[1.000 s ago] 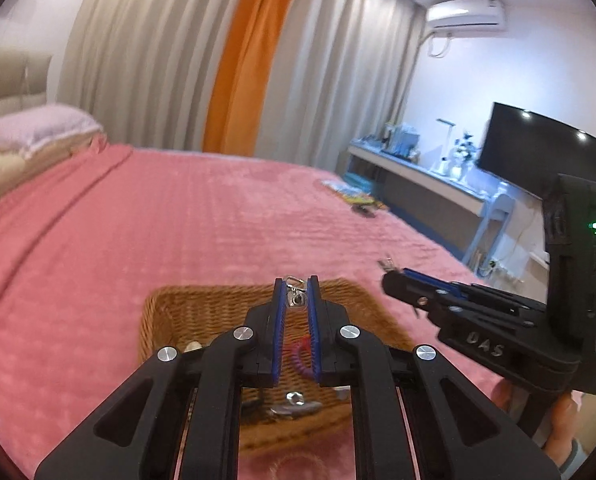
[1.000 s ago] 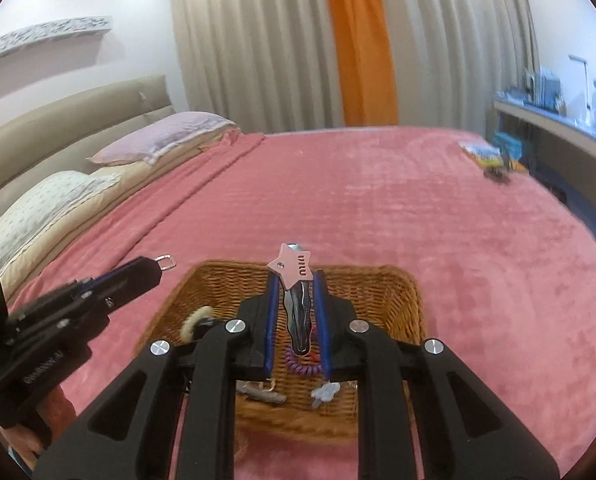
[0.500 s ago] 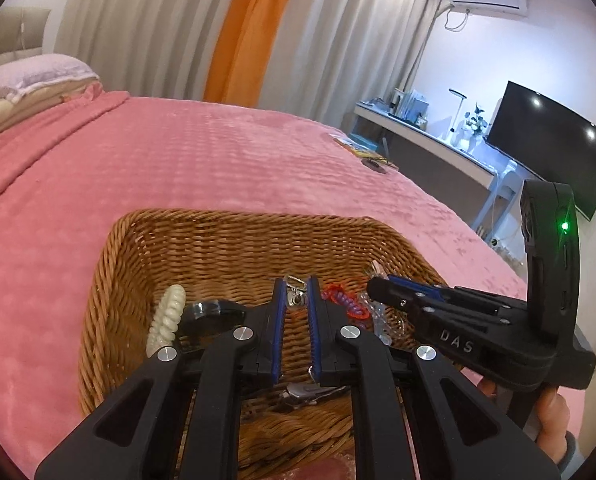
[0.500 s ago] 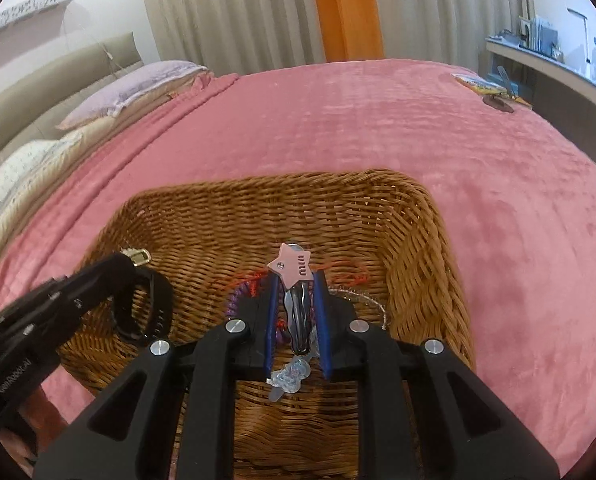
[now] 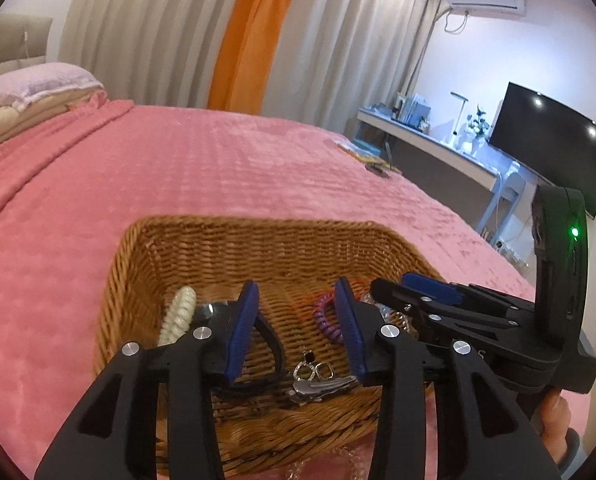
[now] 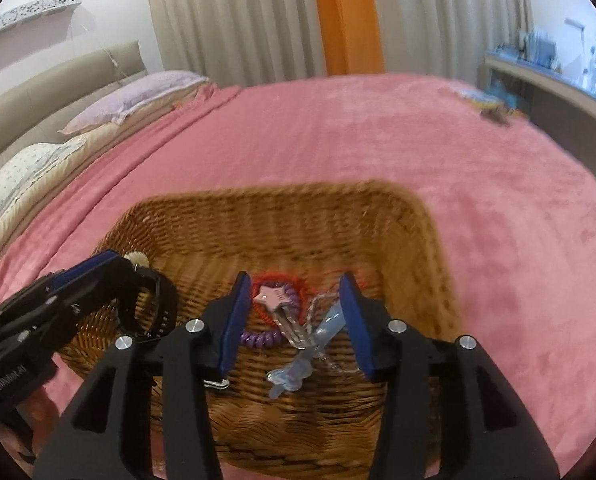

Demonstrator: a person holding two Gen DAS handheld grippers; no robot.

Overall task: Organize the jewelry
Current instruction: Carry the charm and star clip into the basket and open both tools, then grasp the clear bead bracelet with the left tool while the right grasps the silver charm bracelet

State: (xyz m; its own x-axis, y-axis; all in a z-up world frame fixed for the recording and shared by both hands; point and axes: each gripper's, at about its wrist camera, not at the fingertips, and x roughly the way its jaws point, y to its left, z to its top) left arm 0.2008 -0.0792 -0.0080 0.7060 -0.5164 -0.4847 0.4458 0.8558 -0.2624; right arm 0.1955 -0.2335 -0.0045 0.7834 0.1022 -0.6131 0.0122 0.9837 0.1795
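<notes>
A wicker basket (image 5: 266, 240) (image 6: 282, 208) sits on the pink bedspread. My left gripper (image 5: 296, 285) hangs over the basket's near side, its jaws opening with nothing pressed between the pads. Below the gap, a silver clip with small rings (image 5: 317, 380) lies on the basket floor. My right gripper (image 6: 294, 277) is beside it, jaws also opening. The pink star hair clip (image 6: 276, 296) lies free on the coiled hair ties (image 6: 258, 338) between its pads. Each gripper shows in the other's view: right gripper (image 5: 391, 284), left gripper (image 6: 116, 262).
The basket also holds a white coiled tie (image 5: 178, 314), a black band (image 6: 162, 304) and a clear bluish clip (image 6: 298, 368). Pillows (image 6: 130, 100) lie at the bed's head. A desk (image 5: 429, 140) and a TV (image 5: 549, 140) stand to the right. A hand (image 5: 553, 412) grips the right tool.
Both grippers came down over the basket and opened their jaws. The silver clip left the left pads and the star clip left the right pads; both now lie in the basket.
</notes>
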